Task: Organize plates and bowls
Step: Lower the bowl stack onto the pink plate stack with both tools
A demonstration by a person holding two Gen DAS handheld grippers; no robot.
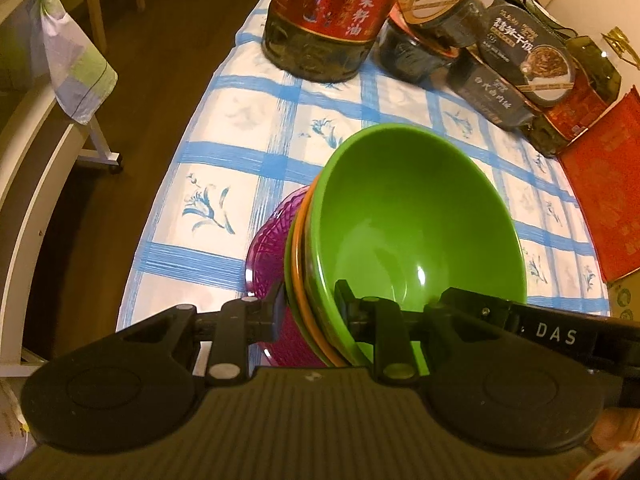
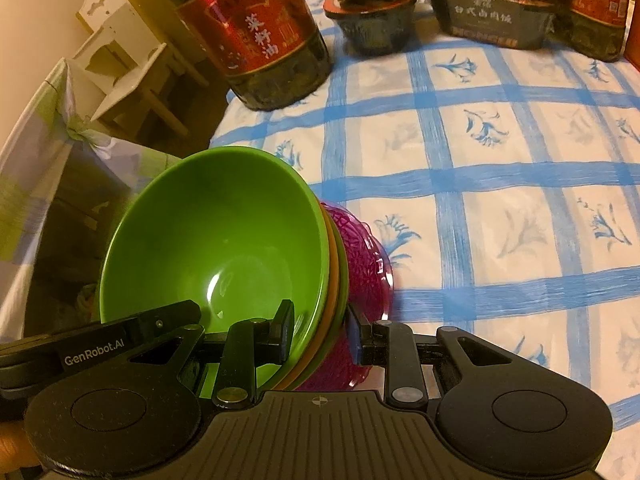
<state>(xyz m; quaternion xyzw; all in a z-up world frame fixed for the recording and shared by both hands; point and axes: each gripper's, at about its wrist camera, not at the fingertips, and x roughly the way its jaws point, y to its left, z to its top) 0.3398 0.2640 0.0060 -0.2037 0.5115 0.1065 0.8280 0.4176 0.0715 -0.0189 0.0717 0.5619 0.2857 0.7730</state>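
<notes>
A stack of nested dishes hangs tilted above the table (image 1: 224, 128), which is covered by a white cloth with blue checks and flower prints: a glossy green plastic bowl (image 1: 416, 216) on top, an orange bowl (image 1: 301, 280) and another green one beneath it, and a translucent purple patterned plate (image 1: 269, 248) at the bottom. The left gripper (image 1: 309, 312) has its fingers clamped across the rim of the whole stack, one inside the green bowl and one against the purple plate. The right gripper (image 2: 322, 330) pinches the same stack's rim the same way. Behind stand a large oil bottle with a red label (image 1: 328, 16) and dark boxed ready meals (image 1: 516, 68).
</notes>
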